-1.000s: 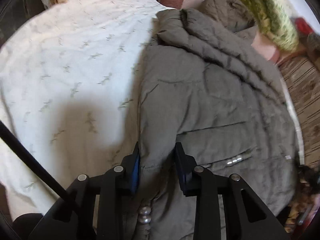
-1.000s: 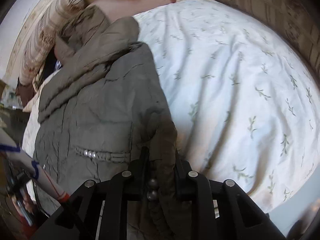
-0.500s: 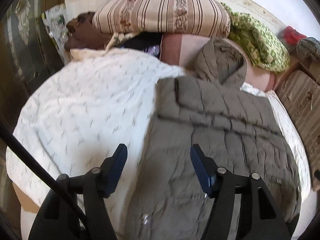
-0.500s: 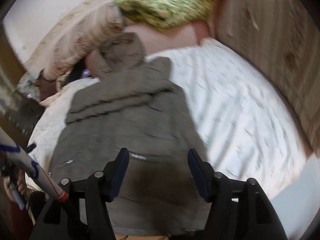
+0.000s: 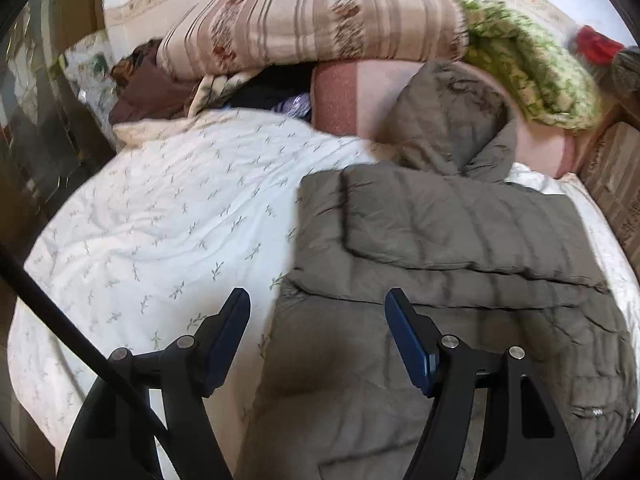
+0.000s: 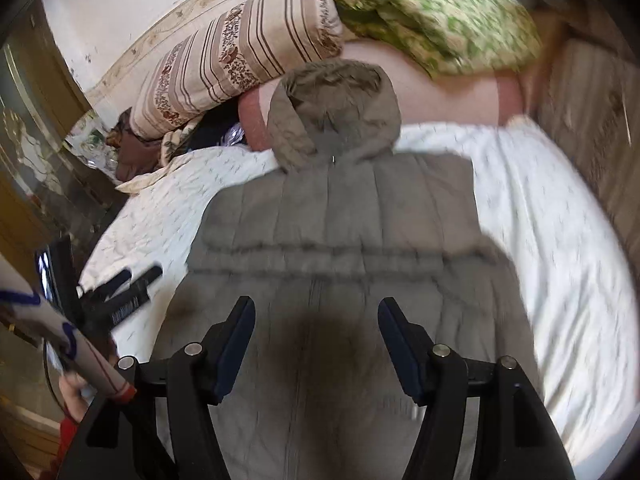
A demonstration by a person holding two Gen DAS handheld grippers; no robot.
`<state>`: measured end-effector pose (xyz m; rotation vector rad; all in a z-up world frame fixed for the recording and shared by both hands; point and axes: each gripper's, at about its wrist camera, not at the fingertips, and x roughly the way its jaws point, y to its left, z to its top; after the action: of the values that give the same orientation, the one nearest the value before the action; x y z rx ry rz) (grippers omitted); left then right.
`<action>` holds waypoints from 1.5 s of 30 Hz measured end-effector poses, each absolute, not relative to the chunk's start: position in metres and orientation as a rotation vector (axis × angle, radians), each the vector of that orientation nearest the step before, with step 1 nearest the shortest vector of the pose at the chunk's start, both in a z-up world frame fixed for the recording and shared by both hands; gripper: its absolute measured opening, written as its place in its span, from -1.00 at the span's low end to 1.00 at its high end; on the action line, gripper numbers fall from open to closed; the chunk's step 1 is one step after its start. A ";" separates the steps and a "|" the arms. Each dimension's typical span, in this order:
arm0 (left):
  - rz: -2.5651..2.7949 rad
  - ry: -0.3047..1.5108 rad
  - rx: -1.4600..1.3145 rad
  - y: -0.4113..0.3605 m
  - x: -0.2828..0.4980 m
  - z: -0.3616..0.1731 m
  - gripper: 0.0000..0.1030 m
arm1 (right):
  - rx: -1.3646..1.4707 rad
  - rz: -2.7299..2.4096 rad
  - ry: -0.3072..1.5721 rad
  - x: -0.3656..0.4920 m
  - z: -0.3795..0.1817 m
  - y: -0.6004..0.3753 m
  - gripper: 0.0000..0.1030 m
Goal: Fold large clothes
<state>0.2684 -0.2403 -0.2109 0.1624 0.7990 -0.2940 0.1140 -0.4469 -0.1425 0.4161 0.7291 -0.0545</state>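
An olive-grey quilted hooded jacket (image 5: 448, 248) lies flat on a white leaf-print bedspread (image 5: 168, 220), its hood (image 6: 336, 108) toward the pillows. A sleeve is folded across its chest. My left gripper (image 5: 316, 300) hovers above the jacket's left edge. Its jaws are opening and nothing is between them. In the right wrist view my right gripper (image 6: 316, 306) hangs open over the jacket's (image 6: 332, 232) lower middle, holding nothing and casting a dark shadow on the cloth. At that view's left edge are a black tool (image 6: 116, 292) and a person's hand (image 6: 72, 392).
A striped pillow (image 5: 312, 28), a green patterned blanket (image 5: 528, 68) and a pink cushion (image 5: 360, 96) are stacked at the bed's head. Dark furniture (image 5: 36, 128) stands on the left. A striped upholstered side (image 6: 592, 128) borders the bed on the right.
Both grippers let go of the jacket's hem, opened wide and rose back from it. More of the bed and pillows now shows. The jacket lies still.
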 end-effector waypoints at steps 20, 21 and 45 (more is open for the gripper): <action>-0.238 0.974 0.103 -0.209 0.352 -0.267 0.34 | 0.489 -0.252 0.747 0.489 -0.087 -0.489 0.63; -0.242 0.989 0.115 -0.211 0.354 -0.273 0.34 | 0.486 -0.266 0.734 0.501 -0.084 -0.491 0.66; -0.270 1.023 0.097 -0.209 0.354 -0.277 0.34 | 0.387 -0.287 0.721 0.505 -0.087 -0.468 -0.86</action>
<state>0.3540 -0.2088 -0.2771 0.0968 1.0228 -0.2697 0.5050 -0.4682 -0.0868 0.3870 0.7213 -0.2869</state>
